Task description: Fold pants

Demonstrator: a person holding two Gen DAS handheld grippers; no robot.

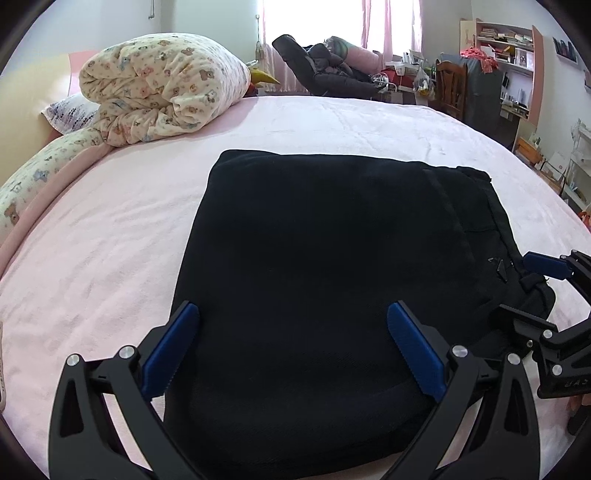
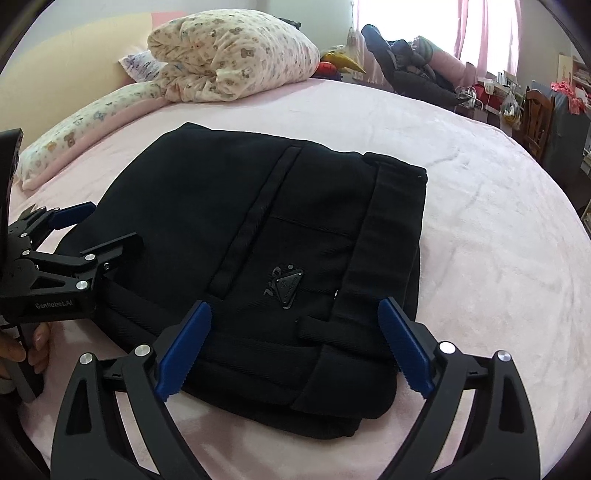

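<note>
The pants lie folded into a thick, flat, roughly square black bundle on the bed, toward its near edge. In the right wrist view the waistband runs along the bundle's right side, and a small triangular badge sits on the top layer near the front.

The left gripper hangs over the bundle's near left part with its blue-padded fingers spread wide and nothing between them. The right gripper hangs over the near right part, also spread wide and holding nothing; the pads frame the cloth without closing on it. Each gripper shows at the edge of the other's view, beside the bundle.

A pink sheet covers the bed. At the far left corner sits a rolled quilt with a bear print, resting on a pillow. Beyond the far edge stand a dark recliner under a bright window with pink curtains, a wooden chair, and shelves of books at the right.
</note>
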